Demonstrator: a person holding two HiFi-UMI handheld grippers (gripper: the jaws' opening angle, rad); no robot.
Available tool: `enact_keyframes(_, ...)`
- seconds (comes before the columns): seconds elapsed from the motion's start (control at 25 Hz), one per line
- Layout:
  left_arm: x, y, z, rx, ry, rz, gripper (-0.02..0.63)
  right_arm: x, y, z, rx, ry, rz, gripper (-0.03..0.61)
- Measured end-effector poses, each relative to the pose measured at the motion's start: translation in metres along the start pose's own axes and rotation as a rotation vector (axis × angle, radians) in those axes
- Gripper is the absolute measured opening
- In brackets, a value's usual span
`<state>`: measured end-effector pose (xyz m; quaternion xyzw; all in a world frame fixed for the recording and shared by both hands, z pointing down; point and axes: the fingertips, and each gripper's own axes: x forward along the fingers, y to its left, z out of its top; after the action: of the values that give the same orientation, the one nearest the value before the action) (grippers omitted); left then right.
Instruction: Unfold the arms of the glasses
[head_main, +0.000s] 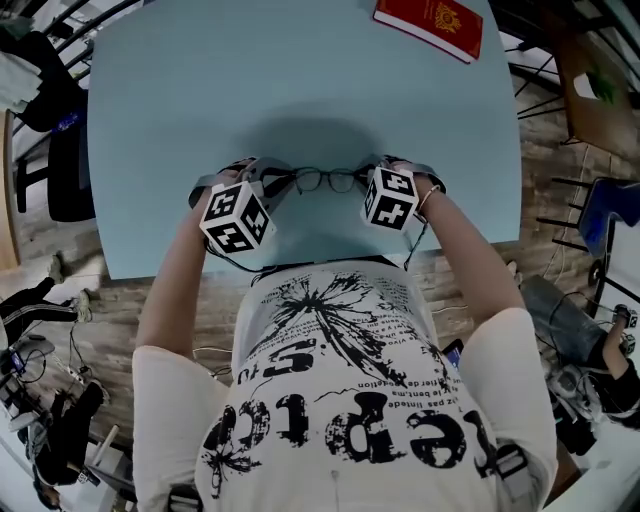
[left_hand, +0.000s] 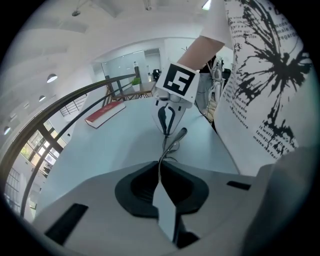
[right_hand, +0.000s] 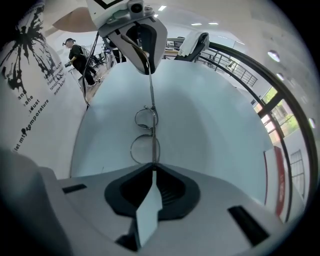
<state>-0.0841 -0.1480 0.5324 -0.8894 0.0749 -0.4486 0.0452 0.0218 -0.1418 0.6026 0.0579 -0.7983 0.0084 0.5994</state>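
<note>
the left hand-held gripper is clenched on one thin arm of the dark wire-framed glasses with round lenses. the right hand-held gripper is clamped on the frame's opposite end. the glasses span the gap between them over the pale blue desk, near its front edge. a red hardcover book lies at the far edge.
</note>
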Motion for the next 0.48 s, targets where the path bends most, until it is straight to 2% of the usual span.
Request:
enact_keyframes(0.2,-0.0028,-0.0001,-0.0073,-0.037,-0.036,0.021,0.031,-0.0004,-0.001,-0.0004,0.023,0.006,-0.009,0.035)
enact_keyframes(0.4,-0.0046,-0.0033,-0.005,-0.039,-0.058,0.03,0.031,-0.0025,-0.0015,0.0003,0.03,0.021,-0.03,0.04)
enact_keyframes(0.48,-0.0056,-0.0066,-0.0025,-0.038,-0.067,0.028,0.031,-0.0064,0.0,0.0026,0.036,0.023,-0.034,0.064)
